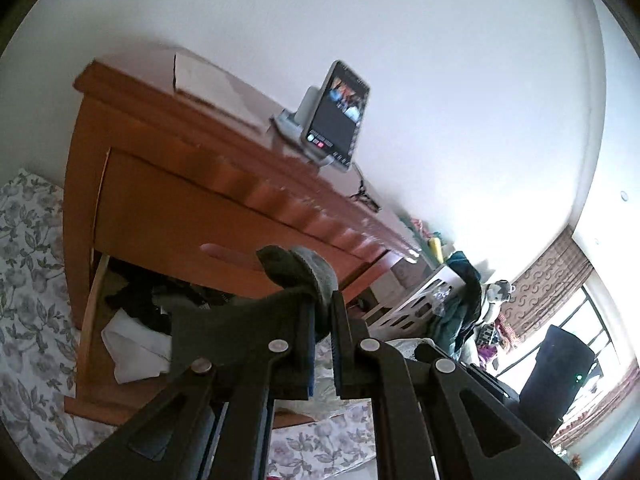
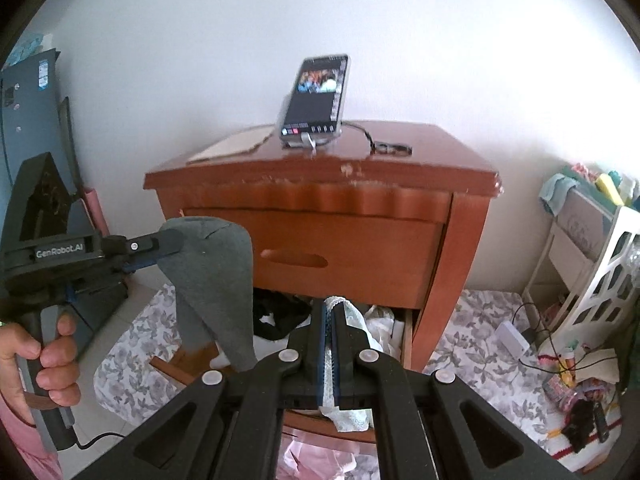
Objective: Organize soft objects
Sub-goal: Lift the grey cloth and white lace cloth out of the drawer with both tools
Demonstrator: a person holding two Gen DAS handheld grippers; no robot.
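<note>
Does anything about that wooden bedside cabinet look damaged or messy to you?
Yes. The nightstand has chipped finish, pale spots along its top's front edge. Below the closed upper drawer, the bottom drawer is pulled open, with dark and white clothes heaped untidily inside.

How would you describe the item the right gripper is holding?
Start at the reddish-brown wooden nightstand and drop to its open bottom drawer. In front, the right gripper pinches a white lace-trimmed cloth, pale and frilly, unlike the plain grey sock beside it.

Glossy wooden nightstand point(image 2: 352, 240); matt grey knit sock point(image 2: 216, 280); lace cloth point(image 2: 354, 316).
</note>
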